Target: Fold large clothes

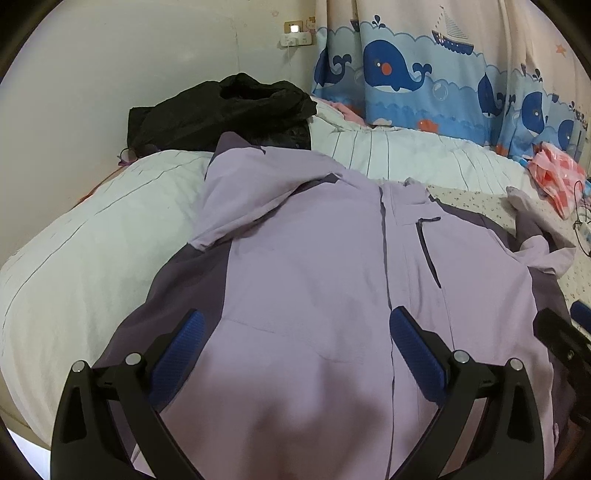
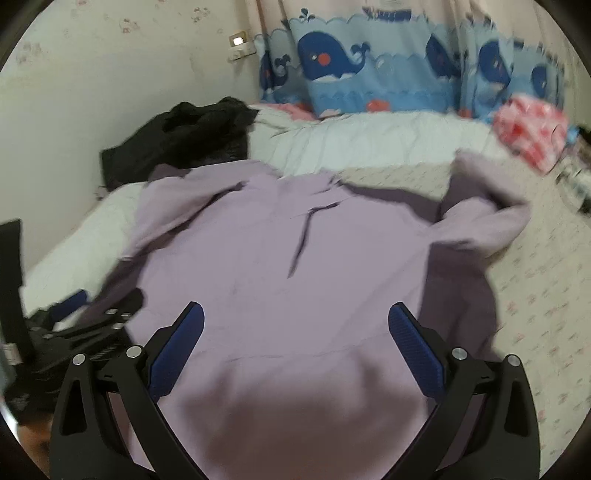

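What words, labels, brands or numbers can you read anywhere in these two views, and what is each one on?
None can be read.
The purple jacket shows no logo or tag.
The whale curtain has pictures only: whales, boats, fish.
The wall outlet has small marks and a sticker beside it, too small to read.
The pink-and-white bag shows a pattern, no legible text.
Both grippers, left and right, bear no visible markings.

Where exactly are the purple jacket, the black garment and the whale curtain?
Purple jacket [image 1: 314, 266]: left wrist view, chest panel.
Black garment [image 1: 221, 107]: left wrist view, crumpled middle.
Whale curtain [image 1: 391, 70]: left wrist view, big whale.
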